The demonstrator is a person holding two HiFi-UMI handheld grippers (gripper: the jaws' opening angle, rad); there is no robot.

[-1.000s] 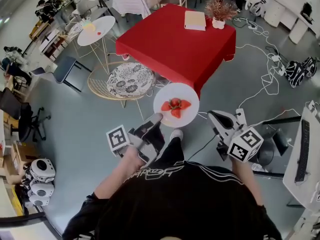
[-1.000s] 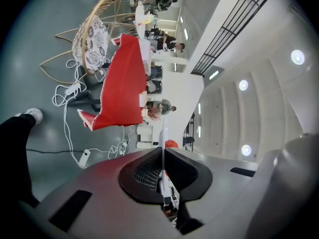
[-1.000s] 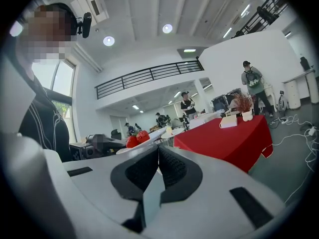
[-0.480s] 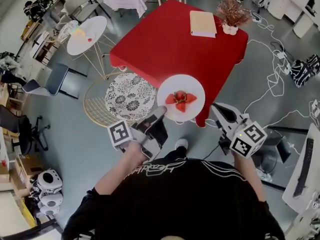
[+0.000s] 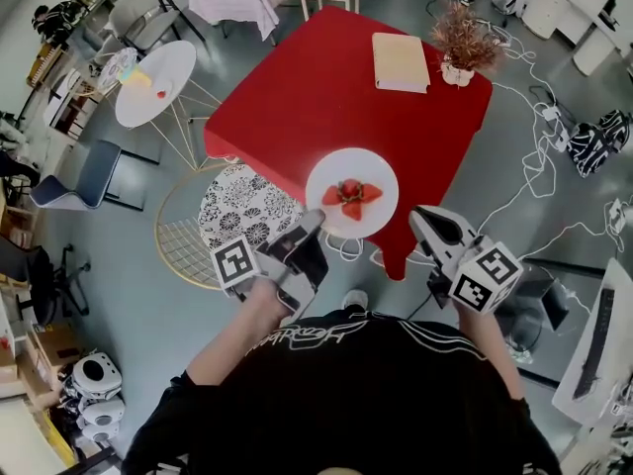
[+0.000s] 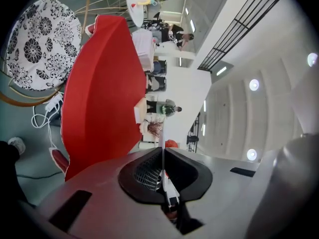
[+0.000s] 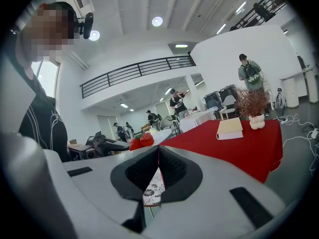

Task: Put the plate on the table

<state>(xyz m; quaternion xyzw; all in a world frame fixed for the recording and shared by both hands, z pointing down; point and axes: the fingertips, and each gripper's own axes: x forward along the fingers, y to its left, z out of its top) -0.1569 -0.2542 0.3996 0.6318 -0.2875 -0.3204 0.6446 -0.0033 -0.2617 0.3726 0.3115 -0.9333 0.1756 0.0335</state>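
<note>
A white plate (image 5: 351, 193) with cut strawberries (image 5: 349, 195) hangs over the near corner of the red table (image 5: 326, 97). My left gripper (image 5: 316, 222) is shut on the plate's near left rim. In the left gripper view the rim (image 6: 163, 159) shows as a thin white edge pinched between the jaws of that gripper (image 6: 163, 153), with the red table (image 6: 99, 93) beyond. My right gripper (image 5: 423, 220) is shut and empty, just right of the plate. In the right gripper view its jaws meet (image 7: 158, 156), and the strawberries (image 7: 141, 140) sit on the plate (image 7: 160, 135) to the left.
A tan book (image 5: 400, 61) and a potted dry plant (image 5: 463, 30) stand at the table's far right. A round chair with a flowered cushion (image 5: 240, 209) stands left of the table's near corner. A small white round table (image 5: 154, 83) is further left. Cables (image 5: 534, 171) trail on the floor at right.
The plate, held in my left gripper, has moved forward from above the floor to above the near corner of the red table. The right gripper has travelled along beside it, still shut.
</note>
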